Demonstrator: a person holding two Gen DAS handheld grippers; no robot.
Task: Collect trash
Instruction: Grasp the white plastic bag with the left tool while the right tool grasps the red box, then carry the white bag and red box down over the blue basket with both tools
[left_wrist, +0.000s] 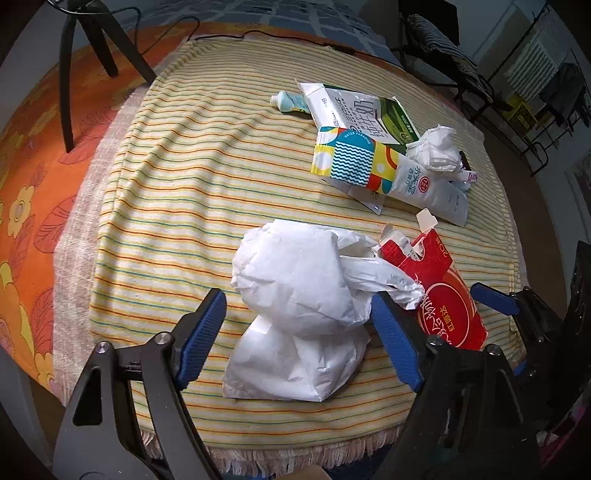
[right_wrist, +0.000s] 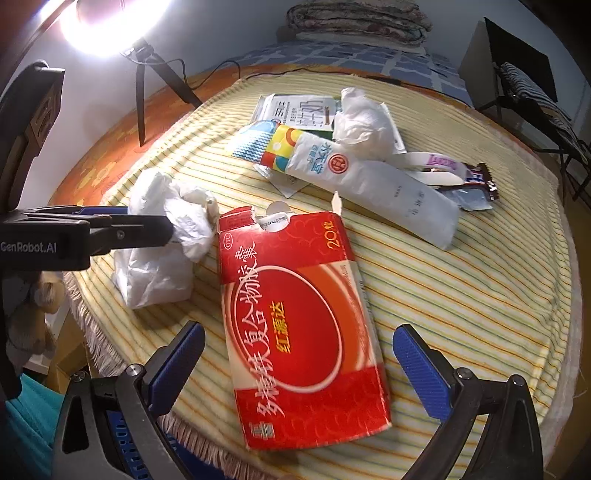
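White and crumpled, a plastic bag (left_wrist: 295, 306) lies near the front edge of the striped cloth (left_wrist: 177, 206) that covers the surface, between the blue pads of the left hand-held gripper (left_wrist: 299, 332). Its jaws are spread to either side of the bag, and the pads are not seen pressing on it. Just beside the bag, on its right, lies a flattened red medicine box (right_wrist: 299, 325) with a torn top flap. The right hand-held gripper (right_wrist: 299, 369) hangs over this box with its jaws wide apart, one pad on each side, clear of the cardboard. Farther back on the cloth sits a heap of other trash: a white toothpaste tube (right_wrist: 373, 192), a colourful patterned carton (left_wrist: 347, 158), a flattened milk carton (left_wrist: 358, 110), a wad of white tissue (left_wrist: 436, 147) and a dark snack wrapper (right_wrist: 476, 181). A small pale green tube (left_wrist: 290, 101) lies at the far side of the heap.
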